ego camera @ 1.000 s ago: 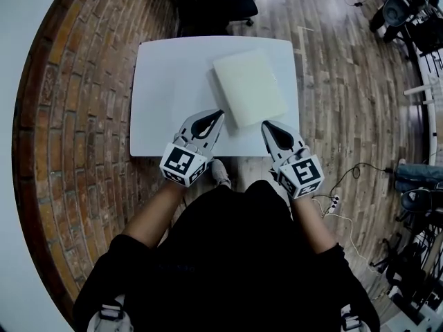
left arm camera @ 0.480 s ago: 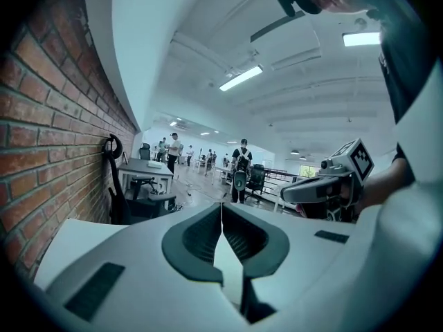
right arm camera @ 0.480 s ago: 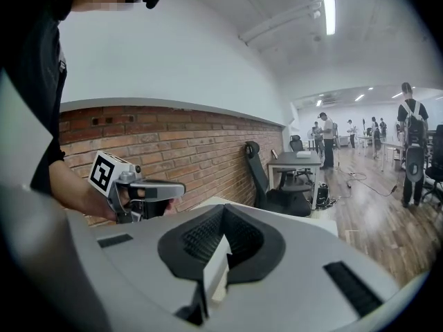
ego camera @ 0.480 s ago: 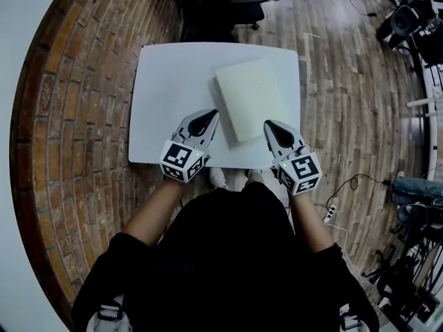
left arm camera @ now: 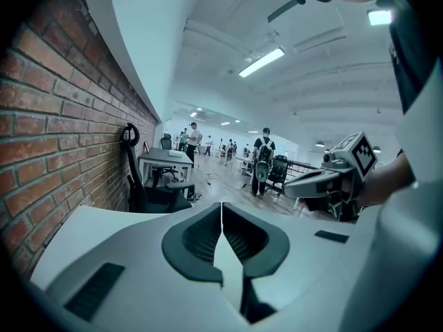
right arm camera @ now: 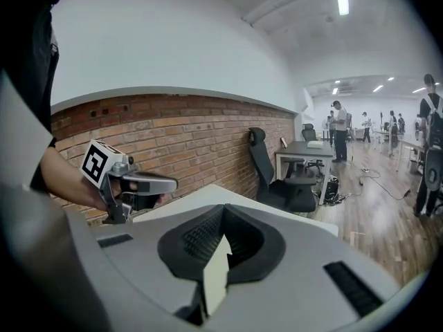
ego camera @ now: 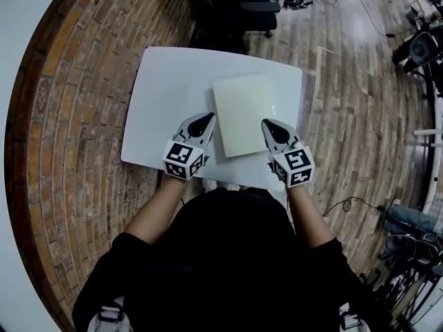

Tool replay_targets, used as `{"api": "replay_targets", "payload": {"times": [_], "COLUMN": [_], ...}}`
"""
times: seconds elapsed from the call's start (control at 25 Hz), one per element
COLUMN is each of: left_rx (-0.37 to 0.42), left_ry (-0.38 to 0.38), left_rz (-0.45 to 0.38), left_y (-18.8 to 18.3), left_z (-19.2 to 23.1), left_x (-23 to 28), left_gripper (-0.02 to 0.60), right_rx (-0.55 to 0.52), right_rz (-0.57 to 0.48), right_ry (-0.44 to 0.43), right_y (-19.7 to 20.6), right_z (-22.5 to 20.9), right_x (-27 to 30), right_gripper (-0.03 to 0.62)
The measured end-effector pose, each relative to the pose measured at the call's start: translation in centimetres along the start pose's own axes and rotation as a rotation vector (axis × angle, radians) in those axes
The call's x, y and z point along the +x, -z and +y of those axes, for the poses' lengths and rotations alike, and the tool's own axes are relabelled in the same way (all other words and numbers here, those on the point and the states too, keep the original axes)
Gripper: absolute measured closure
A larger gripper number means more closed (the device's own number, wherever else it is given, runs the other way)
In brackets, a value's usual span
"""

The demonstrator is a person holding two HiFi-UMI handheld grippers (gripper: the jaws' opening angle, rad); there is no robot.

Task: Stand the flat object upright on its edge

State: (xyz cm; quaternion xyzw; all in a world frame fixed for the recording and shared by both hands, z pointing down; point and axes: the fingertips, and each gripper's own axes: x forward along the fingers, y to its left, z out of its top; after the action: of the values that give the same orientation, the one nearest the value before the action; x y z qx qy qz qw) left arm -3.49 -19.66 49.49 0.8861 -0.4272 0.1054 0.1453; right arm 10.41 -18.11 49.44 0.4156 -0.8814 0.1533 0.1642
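Note:
A pale cream flat slab (ego camera: 242, 113) lies flat on the white table (ego camera: 173, 95), right of the middle. My left gripper (ego camera: 210, 117) is shut and empty, with its tip just off the slab's left edge near the front. My right gripper (ego camera: 264, 122) is also shut and empty, its tip over the slab's right edge. Whether either tip touches the slab I cannot tell. The left gripper view has its jaws (left arm camera: 221, 209) closed together, with the right gripper (left arm camera: 325, 178) across from them. In the right gripper view the jaws (right arm camera: 223, 213) are closed and face the left gripper (right arm camera: 131, 184).
A black office chair (ego camera: 239, 5) stands just beyond the table's far edge. A brick strip of floor (ego camera: 76, 116) runs on the left and wooden floor (ego camera: 346, 102) on the right. A desk with another chair (right arm camera: 304, 161) and people stand farther off.
Both grippers have moved forward from the table's near edge and now flank the slab's near end. Both stayed shut. The slab has not moved on the table.

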Motion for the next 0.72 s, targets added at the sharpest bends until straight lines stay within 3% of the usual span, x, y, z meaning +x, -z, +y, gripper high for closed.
{"api": "replay_targets", "payload": {"times": [0.24,0.72], "left_rx": [-0.037,-0.118], "left_ry": [-0.067,-0.194], "left_rz": [0.101,0.227], "left_y": [3.0,6.9], "left_z": [1.2,4.2], "left_x": [3.5,7.2], "left_gripper": [0.56,0.56], "right_rx": [0.011,-0.006], "right_rz": [0.105,0.265], "right_ry": [-0.002,-0.016], "right_y": [2.6,6.8], "right_z": [-3.9,-7.9], "right_x": [3.0,7.3], "right_gripper": [0.586,0.585]}}
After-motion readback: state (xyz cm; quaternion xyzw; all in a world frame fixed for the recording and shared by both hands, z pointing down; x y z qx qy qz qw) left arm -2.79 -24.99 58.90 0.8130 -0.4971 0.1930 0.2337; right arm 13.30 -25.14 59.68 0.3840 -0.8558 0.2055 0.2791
